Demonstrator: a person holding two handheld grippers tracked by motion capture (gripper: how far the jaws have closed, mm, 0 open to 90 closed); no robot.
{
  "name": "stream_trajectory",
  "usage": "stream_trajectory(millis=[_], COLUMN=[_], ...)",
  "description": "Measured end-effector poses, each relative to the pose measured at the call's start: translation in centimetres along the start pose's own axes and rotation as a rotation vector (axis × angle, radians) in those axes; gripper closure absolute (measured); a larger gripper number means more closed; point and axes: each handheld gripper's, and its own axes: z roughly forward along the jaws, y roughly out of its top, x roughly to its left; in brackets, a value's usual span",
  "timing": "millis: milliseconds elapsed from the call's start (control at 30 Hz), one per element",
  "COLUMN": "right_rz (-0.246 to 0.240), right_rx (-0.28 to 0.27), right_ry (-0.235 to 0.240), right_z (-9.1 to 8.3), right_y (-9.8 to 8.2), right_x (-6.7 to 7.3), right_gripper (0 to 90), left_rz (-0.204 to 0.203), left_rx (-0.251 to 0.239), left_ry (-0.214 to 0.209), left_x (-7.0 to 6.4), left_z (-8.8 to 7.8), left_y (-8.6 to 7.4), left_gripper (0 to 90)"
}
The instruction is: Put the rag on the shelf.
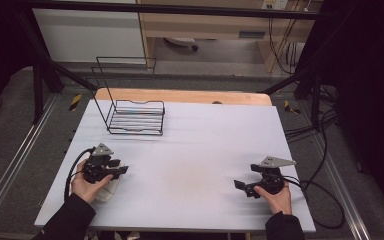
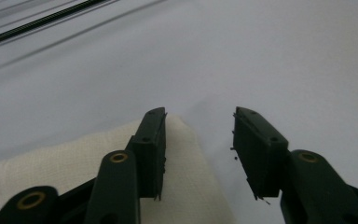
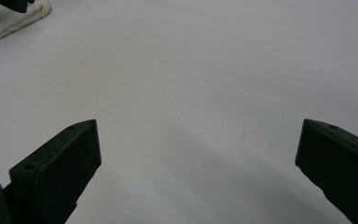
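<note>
Where the left hand rests at the near left of the desk: a folded cloth, cream-white, soft, coarsely woven, with a rounded corner and a trace of red stitching at its far-left edge in the left gripper view. Lying flat on the desk's near-left part, under and just beside the left tongs. Long axis hard to judge, most of it being hidden by hand and tool; rounded corner pointing away from the person, toward the middle of the desk.

Left tongs: matte black plastic, flat rectangular pads with brass-coloured rivets at the pivots; jaws half spread with a clear gap, one pad over the cloth's corner, the other over bare desk, pressing on nothing that can be made out.

Right tongs: same black, blocky build, jaws spread wide over bare surface at the near right, well apart from the cloth, seen as a pale lump at the top left corner of the right gripper view.

Desk: smooth, pale lavender-white sheet, faintly scuffed, over a wooden top showing at the far edge.

Toward the far left: a black wire rack, thin rods, open rectangular base with a tall angled back frame.
</note>
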Motion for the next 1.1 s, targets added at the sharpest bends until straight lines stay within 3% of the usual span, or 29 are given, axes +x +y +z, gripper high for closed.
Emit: stream_trajectory(millis=[333,533,633,767,1100], right_rz=[-0.003,-0.004,-0.004,-0.001,-0.008], right_rx=[0.011,0.012,0.014,0.013,0.012], right_ry=[0.000,0.000,-0.001,-0.002,-0.003], right_z=[0.1,0.1,0.1,0.1,0.1], right_y=[0.0,0.0,0.0,0.0,0.0], right_x=[0.0,0.0,0.0,0.0,0.0], right_gripper=[0.6,0.6,0.6,0.6,0.6], left_rz=[-0.013,0.012,-0.006,-0.041,-0.014], left_rx=[0.026,0.049,0.038,-0.012,-0.061], left_ry=[0.024,0.055,0.039,-0.011,-0.056], left_x=[0.5,0.1,0.2,0.1,-1.3], left_z=[0.8,0.9,0.8,0.2,0.5], left_y=[0.1,0.4,0.4,0.6,1.6], left_gripper=[74.2,83.2,86.0,86.8,87.1])
